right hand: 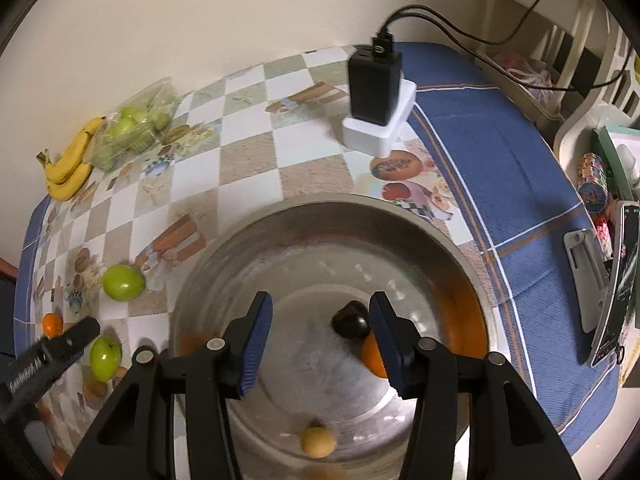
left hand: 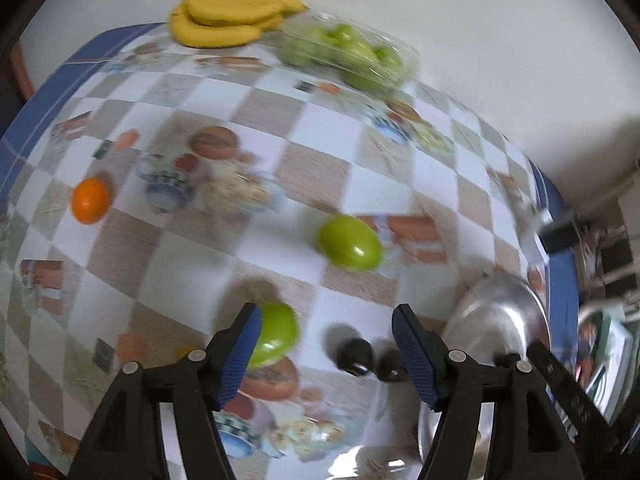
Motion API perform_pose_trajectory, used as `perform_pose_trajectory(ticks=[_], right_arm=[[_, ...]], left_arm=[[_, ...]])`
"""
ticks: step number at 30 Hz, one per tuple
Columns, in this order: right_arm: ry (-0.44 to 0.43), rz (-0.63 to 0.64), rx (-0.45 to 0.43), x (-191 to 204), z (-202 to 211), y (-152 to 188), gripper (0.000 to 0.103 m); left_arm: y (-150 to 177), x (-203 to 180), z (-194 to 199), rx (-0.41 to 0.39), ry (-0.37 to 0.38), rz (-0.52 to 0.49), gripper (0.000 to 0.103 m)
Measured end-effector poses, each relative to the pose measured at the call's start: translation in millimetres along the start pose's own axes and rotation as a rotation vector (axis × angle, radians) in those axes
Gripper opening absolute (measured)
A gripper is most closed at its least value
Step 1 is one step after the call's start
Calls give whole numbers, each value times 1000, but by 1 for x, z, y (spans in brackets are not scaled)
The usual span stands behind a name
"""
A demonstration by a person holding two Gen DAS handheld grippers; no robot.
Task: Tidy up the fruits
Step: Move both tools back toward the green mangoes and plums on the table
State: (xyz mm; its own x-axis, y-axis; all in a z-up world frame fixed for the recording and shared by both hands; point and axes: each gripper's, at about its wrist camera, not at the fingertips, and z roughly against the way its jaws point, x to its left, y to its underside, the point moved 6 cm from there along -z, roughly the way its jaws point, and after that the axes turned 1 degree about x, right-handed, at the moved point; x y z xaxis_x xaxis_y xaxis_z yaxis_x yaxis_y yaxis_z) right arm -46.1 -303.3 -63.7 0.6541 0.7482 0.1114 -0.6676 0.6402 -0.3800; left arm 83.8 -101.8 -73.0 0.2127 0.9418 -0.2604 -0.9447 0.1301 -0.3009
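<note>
Both grippers, left (left hand: 326, 332) & right (right hand: 320, 330), gaping, empty; no legible labels.

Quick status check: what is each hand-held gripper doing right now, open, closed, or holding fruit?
Left hand-held gripper: open, holding nothing; a green fruit lies by its left finger.
Right hand-held gripper: open, empty, over the metal bowl.

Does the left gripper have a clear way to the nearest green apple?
Probably yes. The left gripper is open and empty, and the nearest green apple lies loose on the tablecloth beside its left finger, nothing between.
</note>
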Motion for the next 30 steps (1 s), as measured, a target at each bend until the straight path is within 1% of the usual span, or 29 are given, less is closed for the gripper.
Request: perform_pose_trajectory(ticks=[3,5,6,7,8,9,14,16,20,21,22,23,27,30], right_arm=[[-6,24,-3,9,2,1,52],[-7,42,-4,15,3,3,53],[-7,49,-4,17,2,4,62],[-7,53,-5,19,1,4,74],[-6,59,-5,21,0,5,78],[-6,64,-3,22,-2,6,81],[-4,77,12,28,-9,12,83],[-1,85,13,30,-10,13,92],[-6,93,10,34,-12,14,93],[-12,93,8,35,-13,14,95],[-19,93,9,37,-13,15,101],[-22,94,9,39,-13,15,103],[-26,124,-11,52,-10,16,103],[-97,151,-10,70,-6,18,103]], left_arm=[[-7,14,4,-18,-16,31,73],[-9,21,5,-28,-30,42,81],[-11,24,5,-33,-39,47,89],[-11,28,5,-37,-46,55,99],[-11,32,5,-37,-50,62,103],[-12,35,5,-36,-51,68,103],[-13,47,4,-36,-66,84,103],[-14,50,4,-38,-67,88,103],[-15,58,4,-35,-64,103,103],[-15,62,3,-30,-64,110,103],[-15,64,4,-30,-65,115,103],[-16,67,5,-31,-67,121,103],[-18,80,10,-47,-83,130,103],[-21,87,15,-61,-86,128,103]])
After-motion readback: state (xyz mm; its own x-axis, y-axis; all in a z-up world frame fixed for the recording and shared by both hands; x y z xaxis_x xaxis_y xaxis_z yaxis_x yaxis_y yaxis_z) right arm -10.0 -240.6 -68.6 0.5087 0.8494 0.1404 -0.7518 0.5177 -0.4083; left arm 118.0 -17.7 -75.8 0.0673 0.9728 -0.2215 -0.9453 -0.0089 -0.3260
